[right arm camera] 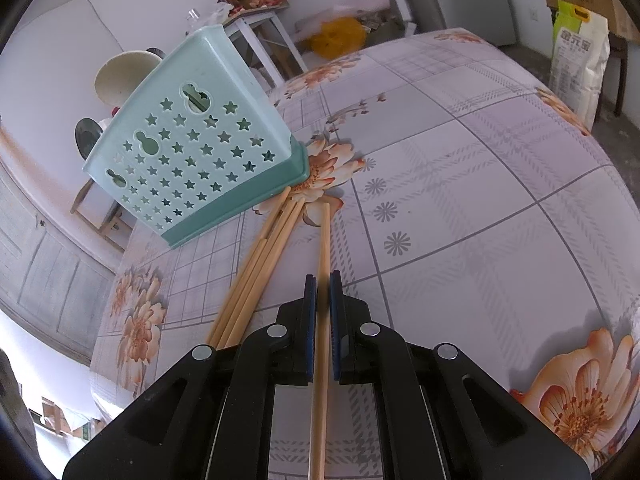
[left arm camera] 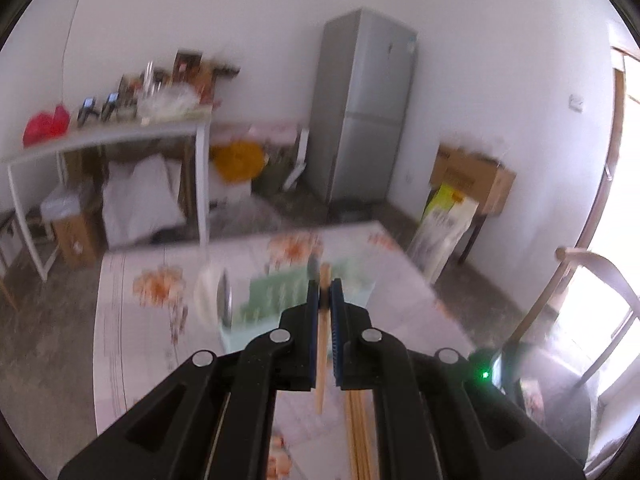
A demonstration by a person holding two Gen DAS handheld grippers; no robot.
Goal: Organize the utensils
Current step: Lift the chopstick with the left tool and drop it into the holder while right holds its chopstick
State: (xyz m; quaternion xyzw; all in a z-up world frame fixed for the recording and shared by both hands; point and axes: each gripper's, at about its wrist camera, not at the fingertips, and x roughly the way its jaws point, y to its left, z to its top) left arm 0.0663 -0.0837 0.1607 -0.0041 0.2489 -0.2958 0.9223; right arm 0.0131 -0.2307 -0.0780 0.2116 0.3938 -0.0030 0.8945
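Note:
In the left wrist view my left gripper (left arm camera: 325, 286) is shut on one wooden chopstick (left arm camera: 322, 344) and holds it above the table, in front of the blurred teal utensil basket (left arm camera: 280, 292). More chopsticks (left arm camera: 360, 432) lie below it. In the right wrist view my right gripper (right arm camera: 323, 280) is shut on another chopstick (right arm camera: 323, 240) that lies along the floral tablecloth (right arm camera: 480, 200). Several loose chopsticks (right arm camera: 256, 264) lie to its left, tips against the base of the teal star-holed basket (right arm camera: 192, 148).
A cream bowl (right arm camera: 120, 76) and a dark ladle (right arm camera: 86, 136) show behind the basket. A chair (left arm camera: 592, 292) stands at the table's right. A fridge (left arm camera: 360, 108), a cluttered side table (left arm camera: 120, 132) and boxes (left arm camera: 472, 176) line the far wall.

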